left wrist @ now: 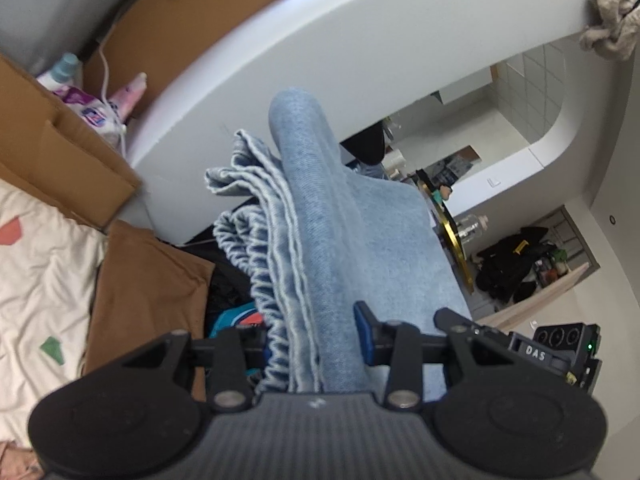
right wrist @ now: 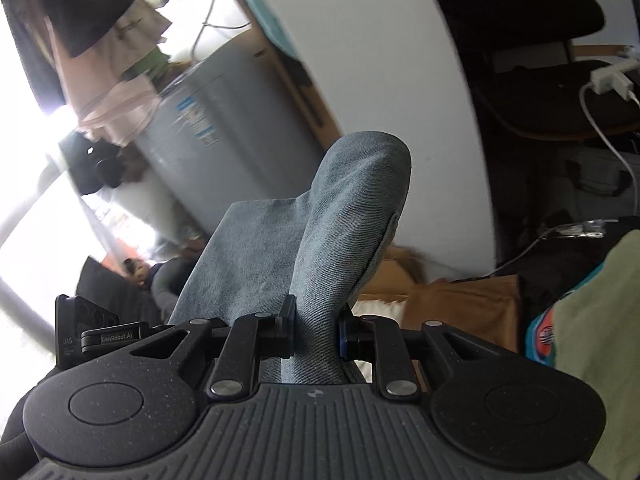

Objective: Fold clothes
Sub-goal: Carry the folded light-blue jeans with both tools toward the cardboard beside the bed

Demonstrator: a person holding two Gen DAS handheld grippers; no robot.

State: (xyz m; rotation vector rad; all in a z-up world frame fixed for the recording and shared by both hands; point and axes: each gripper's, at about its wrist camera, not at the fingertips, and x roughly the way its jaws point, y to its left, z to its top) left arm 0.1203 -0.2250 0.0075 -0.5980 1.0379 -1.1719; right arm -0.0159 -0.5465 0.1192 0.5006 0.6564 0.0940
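- Between the blue pads of the left gripper (left wrist: 316,344) runs a bunched fold of light blue denim garment (left wrist: 320,216), clamped there; its rippled hems hang off the gripper's left side.
- The right gripper (right wrist: 314,330) is closed on a thick roll of the same denim (right wrist: 320,240), which rises ahead of its fingers.
- Beyond the left gripper stands a white curved panel (left wrist: 360,48), with a beige cloth (left wrist: 610,22) hung at its far right end.
- Left of the left gripper lie a cream patterned sheet (left wrist: 40,264) and brown cardboard boxes (left wrist: 60,152).
- Ahead and left of the right gripper stands a grey appliance (right wrist: 208,128); to its right, a dark chair (right wrist: 540,92) with a white charger cable (right wrist: 612,136).
- A green cloth (right wrist: 592,344) lies close on the right gripper's right.
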